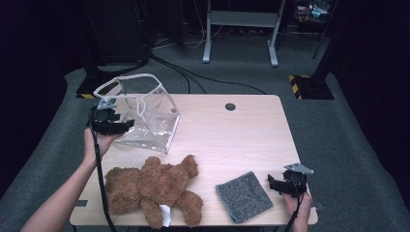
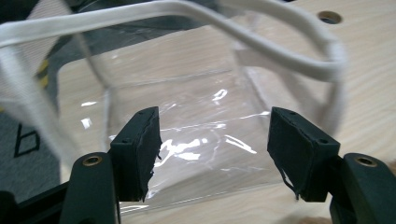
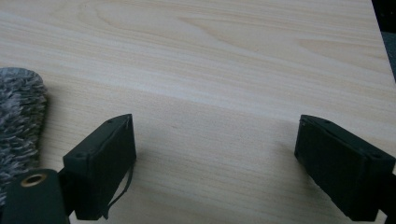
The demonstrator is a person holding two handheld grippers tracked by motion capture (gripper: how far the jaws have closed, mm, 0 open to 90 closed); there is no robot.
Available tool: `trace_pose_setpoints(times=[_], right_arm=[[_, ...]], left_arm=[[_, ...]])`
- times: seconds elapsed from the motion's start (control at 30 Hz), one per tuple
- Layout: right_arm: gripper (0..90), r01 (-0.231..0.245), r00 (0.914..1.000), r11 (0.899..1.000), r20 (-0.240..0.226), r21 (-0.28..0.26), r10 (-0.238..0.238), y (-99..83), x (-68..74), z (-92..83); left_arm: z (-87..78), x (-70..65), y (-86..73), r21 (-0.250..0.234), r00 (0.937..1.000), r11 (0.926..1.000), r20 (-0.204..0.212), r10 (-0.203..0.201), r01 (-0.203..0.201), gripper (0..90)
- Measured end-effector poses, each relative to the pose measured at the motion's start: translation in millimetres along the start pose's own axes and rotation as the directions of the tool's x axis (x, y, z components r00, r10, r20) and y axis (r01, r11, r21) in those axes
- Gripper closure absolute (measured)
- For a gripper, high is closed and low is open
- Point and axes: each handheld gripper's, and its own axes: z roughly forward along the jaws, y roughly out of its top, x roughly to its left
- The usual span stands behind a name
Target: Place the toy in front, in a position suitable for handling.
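Clear bag (image 1: 145, 116) sits at the upper left of the tabletop (image 1: 232, 135); my left tongs (image 2: 212, 140) are released before it, right tongs (image 3: 215, 158) released too. I'd grab its white rim (image 2: 280, 60) squarely.

Left gripper (image 2: 214, 154) jaws apart; clear bag (image 2: 196, 121) seemingly just beyond.

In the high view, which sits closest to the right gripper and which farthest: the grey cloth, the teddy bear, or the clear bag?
From the right gripper:
1. Grey cloth, just to its left at the near edge.
2. Teddy bear, farther left along the near edge.
3. Clear bag, at the far left, by the left gripper.
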Motion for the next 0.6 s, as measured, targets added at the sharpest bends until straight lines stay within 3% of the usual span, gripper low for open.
trace_pose_setpoints(times=[0.2, 0.3, 0.5, 0.6], right_arm=[[11.8, 0.000, 1.0000, 1.000, 0.000, 0.000, 0.000, 0.0, 0.0, 0.0], [11.8, 0.000, 1.0000, 1.000, 0.000, 0.000, 0.000, 0.0, 0.0, 0.0], [11.8, 0.000, 1.0000, 1.000, 0.000, 0.000, 0.000, 0.0, 0.0, 0.0], [11.8, 0.000, 1.0000, 1.000, 0.000, 0.000, 0.000, 0.0, 0.0, 0.0]], left_arm=[[2.6, -17.1, 2.2, 0.007, 0.9989, 0.9996, 0.039, 0.026, -0.026, 31.4], [11.0, -26.8, 7.2, 0.030, 0.9962, 0.9987, 0.079, 0.038, -0.040, 32.1], [29.5, -42.9, 19.4, 0.069, 0.9928, 0.9944, 0.095, 0.073, -0.080, 50.4], [38.2, -46.6, 27.1, 0.079, 0.9942, 0.9949, 0.092, 0.054, -0.062, 58.1]])
